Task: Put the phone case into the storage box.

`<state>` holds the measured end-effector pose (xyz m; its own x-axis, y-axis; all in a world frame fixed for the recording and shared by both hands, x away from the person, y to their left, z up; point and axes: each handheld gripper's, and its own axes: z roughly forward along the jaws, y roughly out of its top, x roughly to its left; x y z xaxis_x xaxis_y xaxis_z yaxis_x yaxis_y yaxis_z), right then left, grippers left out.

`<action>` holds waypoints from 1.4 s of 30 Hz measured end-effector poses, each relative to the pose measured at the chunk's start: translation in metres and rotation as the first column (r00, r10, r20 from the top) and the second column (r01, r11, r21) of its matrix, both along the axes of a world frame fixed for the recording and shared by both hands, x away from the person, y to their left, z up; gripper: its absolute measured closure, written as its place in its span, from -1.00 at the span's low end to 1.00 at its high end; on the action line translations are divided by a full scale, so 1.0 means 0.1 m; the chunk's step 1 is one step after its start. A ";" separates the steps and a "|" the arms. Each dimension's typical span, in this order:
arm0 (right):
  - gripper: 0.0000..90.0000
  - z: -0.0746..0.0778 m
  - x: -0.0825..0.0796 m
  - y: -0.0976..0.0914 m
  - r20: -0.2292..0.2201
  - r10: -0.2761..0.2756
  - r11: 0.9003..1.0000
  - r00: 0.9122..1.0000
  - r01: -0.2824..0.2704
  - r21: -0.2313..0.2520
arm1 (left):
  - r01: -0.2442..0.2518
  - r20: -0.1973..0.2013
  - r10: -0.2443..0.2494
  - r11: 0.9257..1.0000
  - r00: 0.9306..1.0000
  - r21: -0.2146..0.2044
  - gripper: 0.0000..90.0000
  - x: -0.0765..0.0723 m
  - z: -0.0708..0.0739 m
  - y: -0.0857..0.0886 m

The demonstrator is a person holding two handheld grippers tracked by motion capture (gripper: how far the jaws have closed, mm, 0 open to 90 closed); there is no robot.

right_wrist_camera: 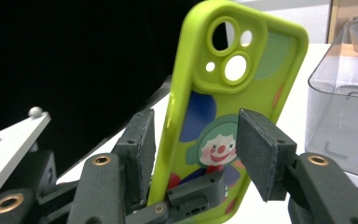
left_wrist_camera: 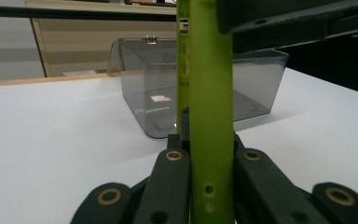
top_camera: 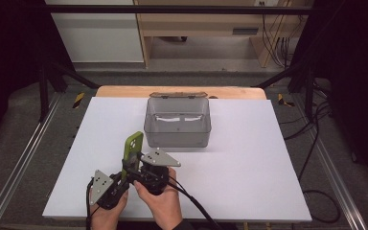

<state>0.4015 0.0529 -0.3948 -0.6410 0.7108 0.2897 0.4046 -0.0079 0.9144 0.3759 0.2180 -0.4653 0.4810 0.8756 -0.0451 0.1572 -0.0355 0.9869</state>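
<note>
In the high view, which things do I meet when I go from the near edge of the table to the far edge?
Left hand-held gripper → upright lime-green phone case → clear grey plastic box → brown wooden table edge.

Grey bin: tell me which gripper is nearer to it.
Right. The right gripper stands in front of the grey bin, nearer it; the left gripper sits farther back, clamped on the green phone case.

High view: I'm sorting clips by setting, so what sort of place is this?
Probably a lab recording station: a white table top framed by black metal struts, loose cables on grey floor, and wooden shelving behind.
</note>
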 end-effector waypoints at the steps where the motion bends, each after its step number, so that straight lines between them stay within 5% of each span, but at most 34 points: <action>1: 0.07 0.00 0.01 0.01 -0.005 -0.006 1.000 1.000 0.006 0.006 | -0.002 0.004 0.002 1.000 1.000 0.002 0.93 0.00 0.00 0.00; 42: 0.13 -0.02 0.07 0.19 -0.039 -0.052 0.998 0.998 0.053 0.022 | -0.044 0.041 0.043 0.999 0.998 0.022 0.92 -0.04 0.01 -0.04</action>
